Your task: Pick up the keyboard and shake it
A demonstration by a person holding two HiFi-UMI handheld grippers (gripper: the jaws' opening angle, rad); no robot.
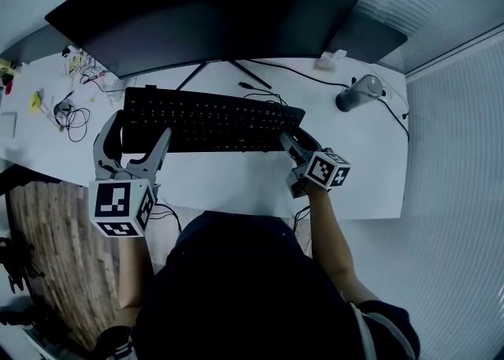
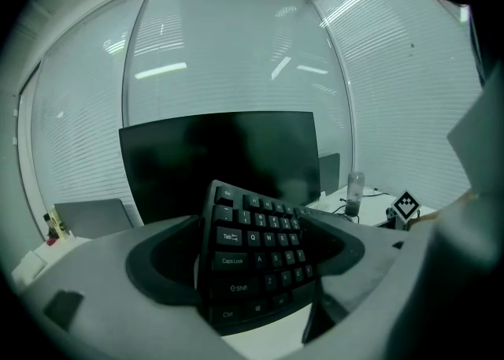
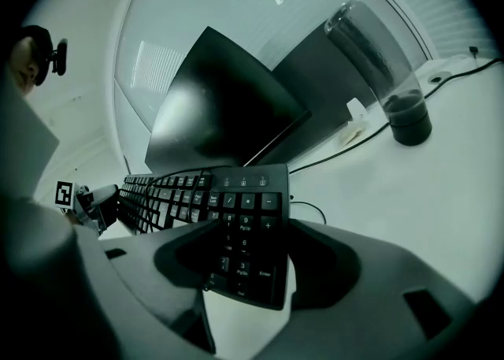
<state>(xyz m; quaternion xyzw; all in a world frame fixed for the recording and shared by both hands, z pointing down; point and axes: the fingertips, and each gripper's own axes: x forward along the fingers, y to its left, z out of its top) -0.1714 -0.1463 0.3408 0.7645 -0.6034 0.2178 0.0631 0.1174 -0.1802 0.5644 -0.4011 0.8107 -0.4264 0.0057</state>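
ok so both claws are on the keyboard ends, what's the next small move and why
Probably tip it the other way, right end up, left end down, to shake it: the left claw and right claw each clamp one end of the keyboard, whose left end looks the higher.

It is dim in here, and everything looks cool blue-grey. Strip lights [image 2: 161, 72] streak the upper left of the left gripper view, and the blinds [image 2: 394, 90] glow pale at its right. In the head view the white desk [image 1: 354, 161] glares, while the monitor [image 1: 213, 12] is a featureless black. Both gripper views bulge and fall to black corners. The keyboard [image 2: 260, 256] legends read clearly at centre, and the bottom foreground is soft.
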